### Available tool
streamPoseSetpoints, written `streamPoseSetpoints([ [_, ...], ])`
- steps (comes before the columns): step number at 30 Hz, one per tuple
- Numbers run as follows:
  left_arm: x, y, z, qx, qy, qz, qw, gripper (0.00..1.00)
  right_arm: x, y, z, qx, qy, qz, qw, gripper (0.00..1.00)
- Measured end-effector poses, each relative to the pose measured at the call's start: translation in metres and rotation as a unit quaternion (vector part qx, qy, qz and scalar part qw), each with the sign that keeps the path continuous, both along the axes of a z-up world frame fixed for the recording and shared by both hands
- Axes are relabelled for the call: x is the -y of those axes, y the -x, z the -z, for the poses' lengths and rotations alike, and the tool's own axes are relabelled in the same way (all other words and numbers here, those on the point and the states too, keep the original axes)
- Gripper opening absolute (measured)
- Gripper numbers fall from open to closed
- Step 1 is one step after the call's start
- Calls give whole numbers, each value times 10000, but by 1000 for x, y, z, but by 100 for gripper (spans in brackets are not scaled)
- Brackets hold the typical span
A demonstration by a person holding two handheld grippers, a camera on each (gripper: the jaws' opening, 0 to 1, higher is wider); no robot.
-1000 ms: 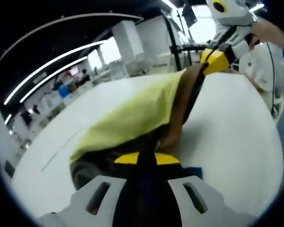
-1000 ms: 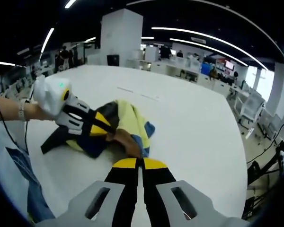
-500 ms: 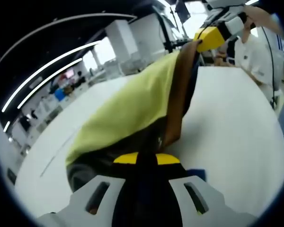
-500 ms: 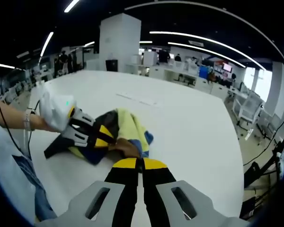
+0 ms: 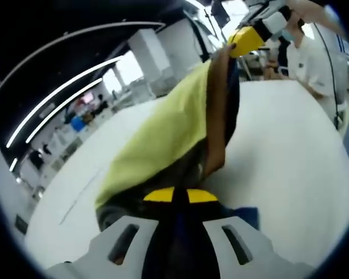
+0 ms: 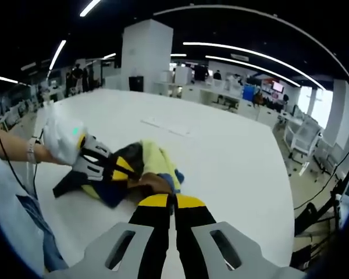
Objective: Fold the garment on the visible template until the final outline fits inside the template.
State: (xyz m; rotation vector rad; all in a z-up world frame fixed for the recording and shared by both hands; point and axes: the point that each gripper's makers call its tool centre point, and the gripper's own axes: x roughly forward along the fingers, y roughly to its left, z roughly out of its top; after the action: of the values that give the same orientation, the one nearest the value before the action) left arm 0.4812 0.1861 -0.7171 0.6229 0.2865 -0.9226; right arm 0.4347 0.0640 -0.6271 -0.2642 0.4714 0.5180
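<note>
A multicoloured garment (image 6: pixel 142 171) in yellow-green, brown, dark blue and black lies bunched on a wide white desk (image 6: pixel 221 157) in an open-plan office, pinched at two ends by hand-held tools. In the right gripper view, the right tool (image 6: pixel 173 201) has its yellow-tipped jaws closed together on the near edge of the cloth, while the left tool (image 6: pixel 117 168), held by a person's hand (image 6: pixel 61 139), grips the garment from the left side, part of the fabric trailing dark onto the desk beneath it. In the left gripper view, the left tool (image 5: pixel 173 195) is clamped shut on dark fabric, and the garment (image 5: pixel 174 133) rises as a taut yellow-green and brown sheet toward the right tool (image 5: pixel 244 39) near the top of the frame, where it is again pinched. A faint line (image 6: pixel 166 125) marks the desk beyond the cloth; whether it belongs to the template cannot be told. The garment's shape and kind are hard to make out through the folds.
</note>
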Motion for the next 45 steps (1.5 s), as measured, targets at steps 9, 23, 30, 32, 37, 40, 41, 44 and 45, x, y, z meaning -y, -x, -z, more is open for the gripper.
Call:
streamPoseSetpoints([
  [9,-11,-2,-16,-33,171,-125,9998,0,1,1,5,-67,32,-2,10000,2],
  [23,-35,0,-29,-273,169,-483,9983,0,-2,-1,17,-198,153,-114,9996,2],
  [30,-52,1,-45,-374,219,-751,9962,0,-8,-3,22,-249,163,-213,9993,2],
  [32,-57,2,-49,-403,208,-825,9956,0,-10,-3,23,-255,172,-253,9992,2],
  [37,-62,3,-60,-405,170,-903,9950,0,-14,-4,25,-271,233,-346,9988,2],
  [40,-63,2,-65,-412,87,-872,9953,0,-14,-7,23,-235,243,-355,9988,2],
  [41,-64,3,-65,-427,18,-848,9955,0,-14,-8,23,-223,237,-361,9988,2],
  [44,-66,5,-65,-406,-240,-777,9959,0,-17,-10,19,-203,212,-406,9987,2],
  [45,-66,6,-67,-415,-231,-775,9959,0,-17,-10,19,-202,213,-416,9987,2],
])
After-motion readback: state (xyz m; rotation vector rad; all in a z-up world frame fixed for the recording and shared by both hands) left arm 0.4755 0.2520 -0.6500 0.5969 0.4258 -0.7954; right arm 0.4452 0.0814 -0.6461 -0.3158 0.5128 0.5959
